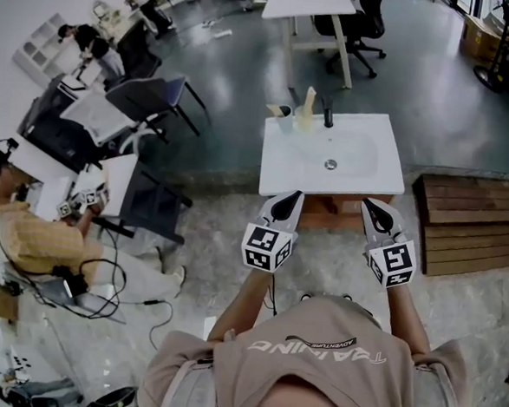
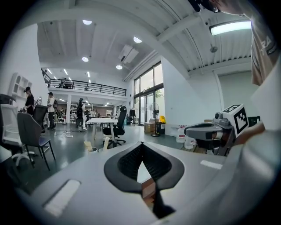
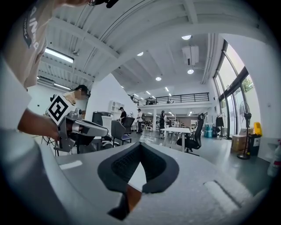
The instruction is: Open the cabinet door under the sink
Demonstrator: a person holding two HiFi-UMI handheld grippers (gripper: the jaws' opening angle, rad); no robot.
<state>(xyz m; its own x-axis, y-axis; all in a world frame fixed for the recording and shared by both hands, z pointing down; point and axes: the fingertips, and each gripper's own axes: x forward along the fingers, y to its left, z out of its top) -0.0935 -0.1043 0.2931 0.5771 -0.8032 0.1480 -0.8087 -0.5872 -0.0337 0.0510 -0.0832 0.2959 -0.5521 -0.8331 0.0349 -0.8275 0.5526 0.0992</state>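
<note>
Your left gripper (image 1: 293, 197) and right gripper (image 1: 367, 203) are held side by side, both pointing at the front edge of the white rectangular sink basin (image 1: 283, 167). In the head view their tips overlap that edge.

Left jaws: closed tip to tip, nothing between them. Right jaws: also closed and empty.

The brown wooden cabinet (image 1: 330, 216) under the basin shows only as a narrow strip below the front edge, between your two grippers. Its door cannot be made out from above, and contact with basin or cabinet cannot be confirmed.
</note>
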